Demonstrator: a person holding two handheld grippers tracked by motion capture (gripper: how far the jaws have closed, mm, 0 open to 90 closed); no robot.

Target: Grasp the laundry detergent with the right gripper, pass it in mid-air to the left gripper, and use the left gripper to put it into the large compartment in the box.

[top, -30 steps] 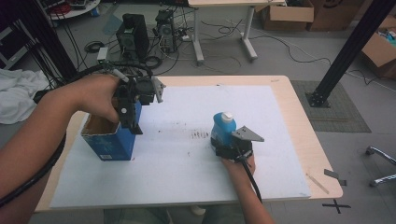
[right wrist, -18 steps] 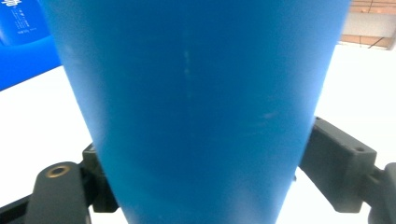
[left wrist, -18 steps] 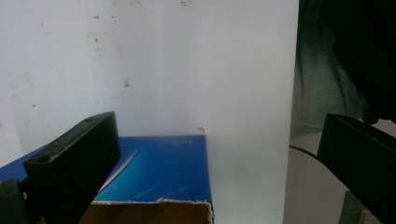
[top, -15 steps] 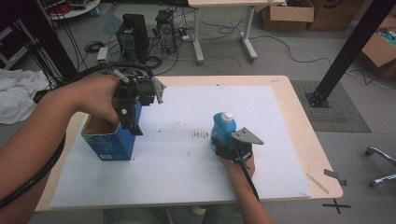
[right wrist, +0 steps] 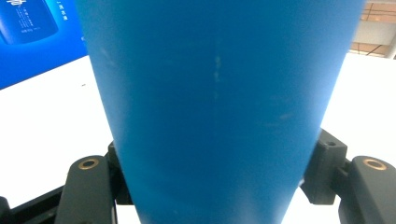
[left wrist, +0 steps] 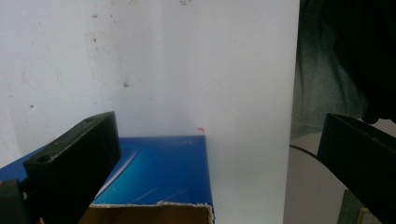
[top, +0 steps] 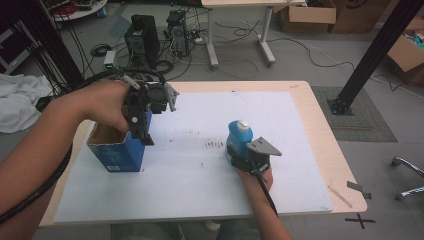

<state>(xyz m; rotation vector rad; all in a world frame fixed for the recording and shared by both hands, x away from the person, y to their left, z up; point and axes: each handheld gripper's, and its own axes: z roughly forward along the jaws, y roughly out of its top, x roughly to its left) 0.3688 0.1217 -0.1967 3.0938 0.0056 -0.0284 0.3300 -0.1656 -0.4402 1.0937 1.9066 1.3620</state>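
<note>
High view: a blue bottle (top: 239, 138) is seen upright on the white surface (top: 200, 190), well apart from the open blue box (top: 117, 150).
Right gripper (top: 246, 159): jaws, just closing, now clamped against the bottle's flanks.
Left gripper (top: 141, 131): spread wide above the box's torn rim, nothing held.
Risk: the tapered bottle could be squeezed upward and slip, or be tipped if lifted unevenly.

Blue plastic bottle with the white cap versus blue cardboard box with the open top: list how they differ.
The blue plastic bottle is rounded and capped; the blue cardboard box is square-edged with a torn-open top. The bottle sits between the right gripper jaws, which have just been closing; the box has the left gripper open over its rim. Both stand upright on the white sheet.
</note>
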